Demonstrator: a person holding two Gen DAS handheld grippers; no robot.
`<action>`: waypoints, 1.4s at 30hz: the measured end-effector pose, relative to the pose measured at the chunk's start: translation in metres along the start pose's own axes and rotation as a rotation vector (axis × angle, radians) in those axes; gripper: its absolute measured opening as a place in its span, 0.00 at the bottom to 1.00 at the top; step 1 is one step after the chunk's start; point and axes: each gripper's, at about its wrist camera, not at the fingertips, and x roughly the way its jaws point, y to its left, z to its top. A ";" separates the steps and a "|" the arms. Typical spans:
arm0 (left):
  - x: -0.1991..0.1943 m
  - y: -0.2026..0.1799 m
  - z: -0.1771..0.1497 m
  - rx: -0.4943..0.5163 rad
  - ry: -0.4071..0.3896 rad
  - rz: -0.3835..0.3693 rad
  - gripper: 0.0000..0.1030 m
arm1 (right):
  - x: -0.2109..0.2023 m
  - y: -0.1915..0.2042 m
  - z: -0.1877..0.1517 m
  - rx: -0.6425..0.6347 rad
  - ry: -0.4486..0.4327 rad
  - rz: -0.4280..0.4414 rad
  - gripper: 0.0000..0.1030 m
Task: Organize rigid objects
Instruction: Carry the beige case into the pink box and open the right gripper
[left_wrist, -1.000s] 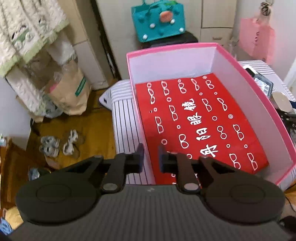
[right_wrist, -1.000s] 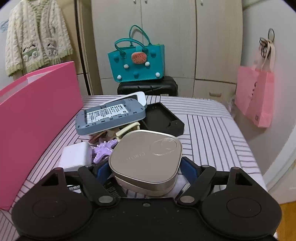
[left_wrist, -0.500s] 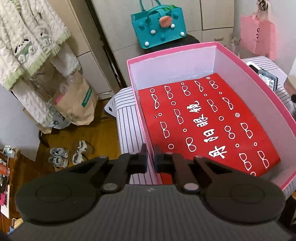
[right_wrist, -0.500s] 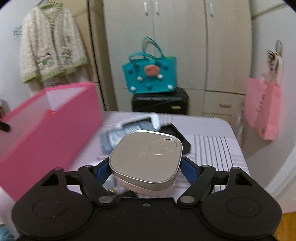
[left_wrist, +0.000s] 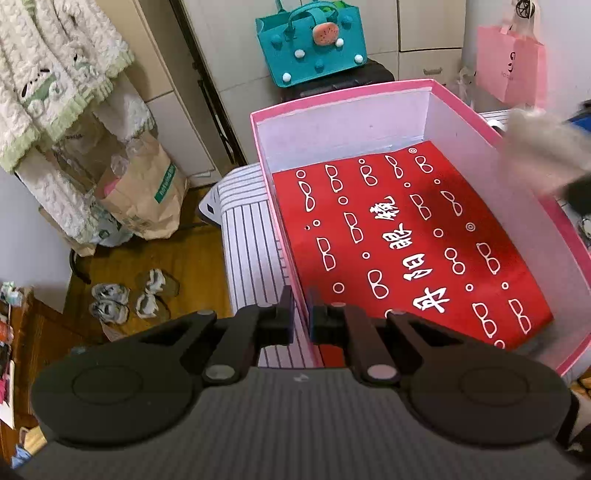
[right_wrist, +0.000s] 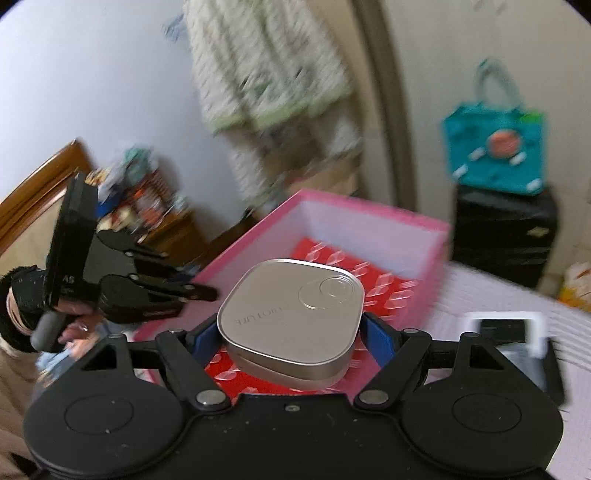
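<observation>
Bedroom setting: striped-cloth surface (left_wrist: 251, 236), wooden floor, cupboards behind.

Item 1: pink box (left_wrist: 343, 96), open-topped, white inside, resting on the striped cloth. Its floor is lined with a red printed sheet (left_wrist: 406, 236). Nothing else is visible inside it in the left wrist view.

Item 2: left gripper (left_wrist: 301, 319). Jaws closed down to a narrow gap astride the box's near left wall; it appears to pinch that wall, steadying the box. The right wrist view shows the same tool at the box's edge.

Item 3: right gripper (right_wrist: 290, 332). Jaws spread wide and clamped on either side of the silver case (right_wrist: 291, 314), a rounded-square metal compact, lid shut. The case hangs in the air above the box interior, red lining directly under it. In the left wrist view it enters as a blur at the upper right.

Item 4: flat device with a white frame (right_wrist: 506, 328), lying on the cloth outside the box, to its right. Blurred; type uncertain.

Status, by judgement: sorting has barely begun. No object is stowed yet. First piece is over the box, not yet set down. At least the flat device is left to be collected.
</observation>
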 end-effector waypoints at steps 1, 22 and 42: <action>0.000 0.000 0.000 -0.005 0.007 -0.004 0.07 | 0.016 0.001 0.007 0.008 0.046 0.018 0.81; -0.005 0.009 0.005 -0.052 0.060 -0.060 0.07 | 0.170 -0.013 0.041 0.143 0.350 0.006 0.82; -0.017 0.007 -0.008 -0.058 0.001 -0.069 0.07 | -0.069 -0.042 -0.058 0.039 -0.106 -0.246 0.75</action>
